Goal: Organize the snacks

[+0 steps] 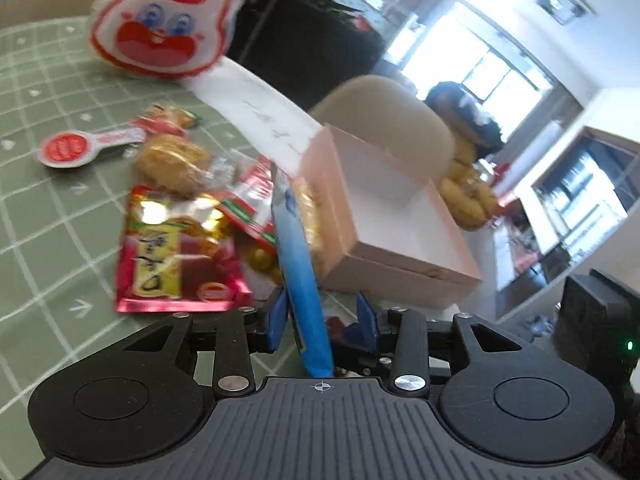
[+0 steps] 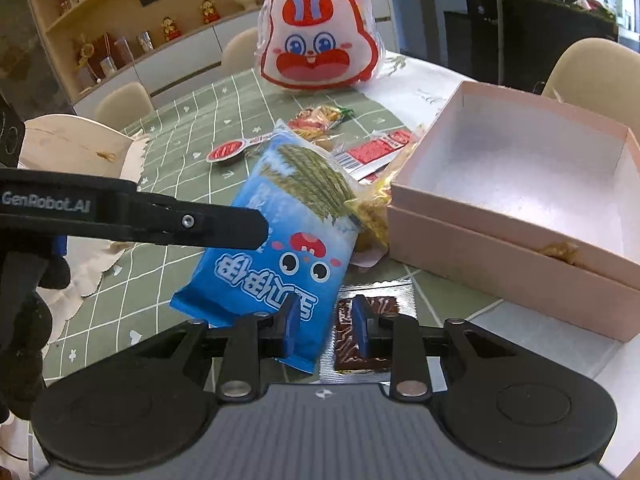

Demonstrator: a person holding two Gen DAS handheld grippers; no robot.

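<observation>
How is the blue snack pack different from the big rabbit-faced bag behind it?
The blue pack is a flat rectangle with a small round-eyed face. The rabbit bag is puffy, white and red, and shaped like a rabbit's head. The blue pack tilts close to the pink box, while the rabbit bag stands upright at the far side of the table. Both are plastic-wrapped and bear cartoon faces.

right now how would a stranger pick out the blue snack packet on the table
Find the open pink box on the green checked tablecloth. Just left of its near corner, the blue snack packet is lifted edgewise. Only it is blue, with a cartoon face and white characters.
</observation>
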